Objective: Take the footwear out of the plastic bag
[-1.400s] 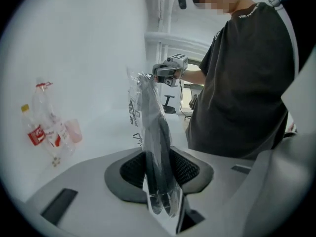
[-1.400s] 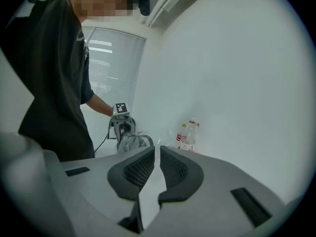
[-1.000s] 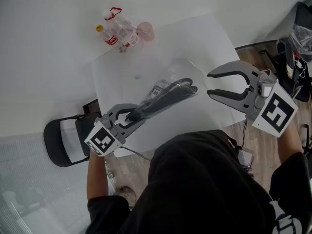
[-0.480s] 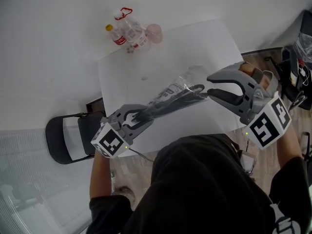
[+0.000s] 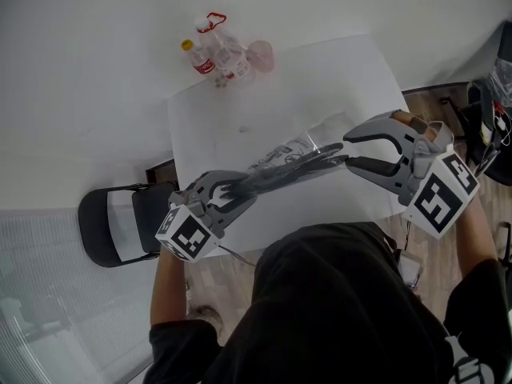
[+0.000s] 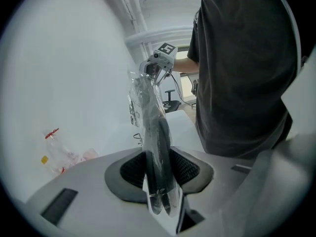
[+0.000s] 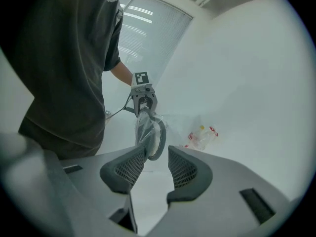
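Over the white table [image 5: 320, 78], held up in the air: a clear plastic bag [image 5: 308, 146] with black footwear [image 5: 276, 174] inside, stretched slantwise between 2 hand-held tools.

Clamped on the bag's lower end, with the footwear's soles pinched through the film between both pads: the left gripper [image 5: 232, 190], low by the table's near left edge.

At the bag's upper end, off to the right: the right gripper [image 5: 352, 152], jaws apart and just now opening wider. Reaching into that mouth: the bag's crumpled tip and the looped end of the footwear, close against 1 pad, with a plain gap to the other. No squeeze from either pad.

Far across the table, well apart from all this: small bottles [image 5: 214, 54] bundled together. Beyond the table's left edge: a dark chair [image 5: 104, 230].
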Action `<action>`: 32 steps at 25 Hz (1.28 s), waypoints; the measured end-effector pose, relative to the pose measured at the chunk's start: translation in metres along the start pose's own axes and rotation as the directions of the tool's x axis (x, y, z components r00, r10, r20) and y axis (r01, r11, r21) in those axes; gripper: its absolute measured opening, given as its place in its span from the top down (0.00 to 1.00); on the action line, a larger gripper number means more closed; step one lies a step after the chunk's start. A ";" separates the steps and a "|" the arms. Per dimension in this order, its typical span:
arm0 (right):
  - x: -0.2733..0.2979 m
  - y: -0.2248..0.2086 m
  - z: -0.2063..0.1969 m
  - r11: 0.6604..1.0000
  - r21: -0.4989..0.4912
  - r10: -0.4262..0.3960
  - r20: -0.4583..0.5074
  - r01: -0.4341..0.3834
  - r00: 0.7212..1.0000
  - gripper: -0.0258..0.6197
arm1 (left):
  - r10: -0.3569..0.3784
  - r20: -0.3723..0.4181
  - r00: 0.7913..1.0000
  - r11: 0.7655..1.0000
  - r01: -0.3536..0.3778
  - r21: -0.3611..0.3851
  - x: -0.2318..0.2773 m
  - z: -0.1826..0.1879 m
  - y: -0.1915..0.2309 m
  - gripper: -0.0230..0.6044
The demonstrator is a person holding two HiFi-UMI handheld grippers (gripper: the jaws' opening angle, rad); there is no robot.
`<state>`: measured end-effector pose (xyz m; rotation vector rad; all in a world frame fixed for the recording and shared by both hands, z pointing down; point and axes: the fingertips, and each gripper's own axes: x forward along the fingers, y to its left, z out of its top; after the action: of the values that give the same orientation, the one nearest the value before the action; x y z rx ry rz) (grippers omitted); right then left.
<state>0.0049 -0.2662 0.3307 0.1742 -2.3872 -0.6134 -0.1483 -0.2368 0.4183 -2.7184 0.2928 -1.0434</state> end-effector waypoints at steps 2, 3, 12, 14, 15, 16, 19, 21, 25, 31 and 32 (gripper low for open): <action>0.002 0.004 0.002 0.999 0.022 0.037 0.015 -0.038 0.999 0.70 | 0.004 -0.004 1.000 1.000 -0.004 0.016 0.000 0.000 0.001 0.74; 0.004 0.005 0.004 0.998 0.026 0.050 0.020 -0.051 0.999 0.69 | 0.004 -0.005 1.000 1.000 -0.004 0.022 0.000 0.000 0.001 0.74; 0.029 0.018 0.000 0.990 -0.003 0.138 -0.020 -0.138 0.990 0.67 | 0.015 -0.038 0.999 0.996 -0.011 0.090 0.007 0.005 0.005 0.74; 0.034 0.020 -0.001 0.991 -0.023 0.129 -0.038 -0.130 0.991 0.67 | 0.019 -0.041 0.999 0.995 -0.015 0.102 0.009 0.006 0.006 0.74; 0.037 0.020 -0.003 0.992 -0.032 0.122 -0.049 -0.124 0.991 0.68 | 0.024 -0.043 0.999 0.994 -0.020 0.106 0.009 0.007 0.007 0.74; 0.040 0.021 -0.004 0.992 -0.039 0.117 -0.058 -0.120 0.991 0.68 | 0.030 -0.045 0.999 0.994 -0.025 0.109 0.009 0.006 0.007 0.74; 0.044 0.025 -0.006 0.993 -0.056 0.101 -0.061 -0.104 0.993 0.77 | 0.052 -0.045 0.998 0.993 -0.047 0.111 0.006 0.003 0.007 0.74; 0.043 0.026 -0.003 0.994 -0.065 0.083 -0.044 -0.085 0.996 0.81 | 0.081 -0.050 0.995 0.991 -0.075 0.111 0.005 0.002 0.009 0.74; 0.035 0.022 -0.002 0.992 -0.124 0.014 -0.047 -0.019 0.999 0.83 | 0.169 -0.043 0.985 0.984 -0.166 0.064 -0.004 -0.002 0.022 0.51; 0.034 0.020 -0.004 0.985 -0.174 -0.018 -0.072 0.005 0.997 0.84 | 0.228 -0.061 0.972 0.974 -0.228 0.007 -0.019 -0.013 0.044 0.32; 0.034 0.020 -0.004 0.984 -0.180 -0.017 -0.072 0.004 0.997 0.84 | 0.216 -0.080 0.973 0.976 -0.215 0.020 -0.015 -0.014 0.043 0.30</action>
<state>-0.0185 -0.2590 0.3621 0.1284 -2.2477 -0.8089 -0.1735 -0.2761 0.4069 -2.5660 0.5795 -1.0907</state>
